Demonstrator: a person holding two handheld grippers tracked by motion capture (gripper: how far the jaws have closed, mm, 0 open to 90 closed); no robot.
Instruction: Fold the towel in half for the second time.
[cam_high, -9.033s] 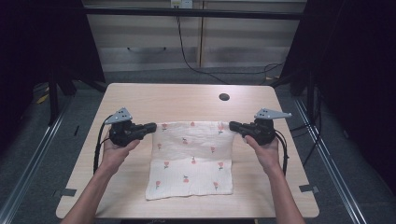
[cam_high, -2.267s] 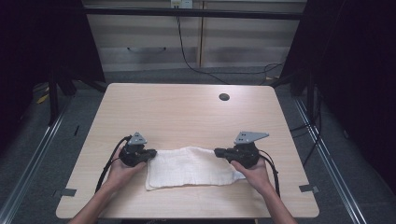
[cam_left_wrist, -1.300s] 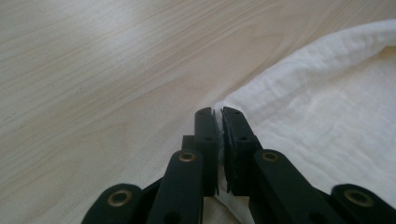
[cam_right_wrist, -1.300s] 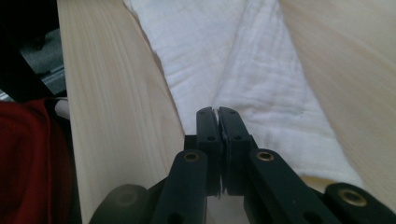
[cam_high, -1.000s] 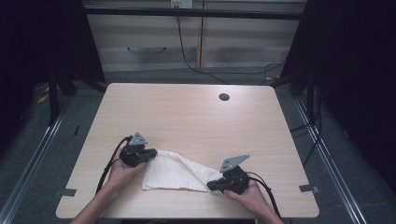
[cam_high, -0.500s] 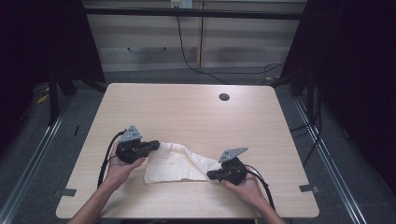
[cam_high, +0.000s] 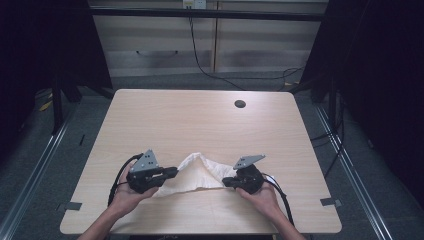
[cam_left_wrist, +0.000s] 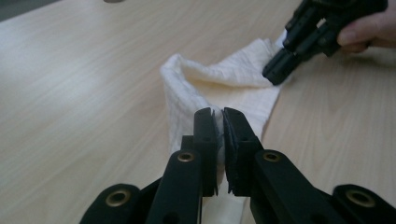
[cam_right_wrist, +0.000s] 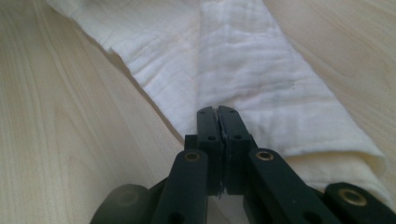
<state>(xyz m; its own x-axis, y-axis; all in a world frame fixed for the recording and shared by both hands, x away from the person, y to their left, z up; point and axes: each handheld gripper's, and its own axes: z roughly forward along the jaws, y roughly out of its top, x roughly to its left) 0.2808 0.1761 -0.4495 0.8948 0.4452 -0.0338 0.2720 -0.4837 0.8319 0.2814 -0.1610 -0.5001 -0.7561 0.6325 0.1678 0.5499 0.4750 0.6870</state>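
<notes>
Both ends are coming together now! The left claw (cam_high: 172, 172) is clamped on the cloth (cam_high: 197, 172) at its 9 o'clock end, the right claw (cam_high: 226, 182) pinching the 3 o'clock end. The cloth has humped up mid-fold at the table's (cam_high: 200, 120) 6 o'clock edge, so the second fold looks underway.

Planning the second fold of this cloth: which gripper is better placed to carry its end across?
Left, probably: the left gripper is shut on the cloth, its end already raised; the right gripper pins its end low.
</notes>
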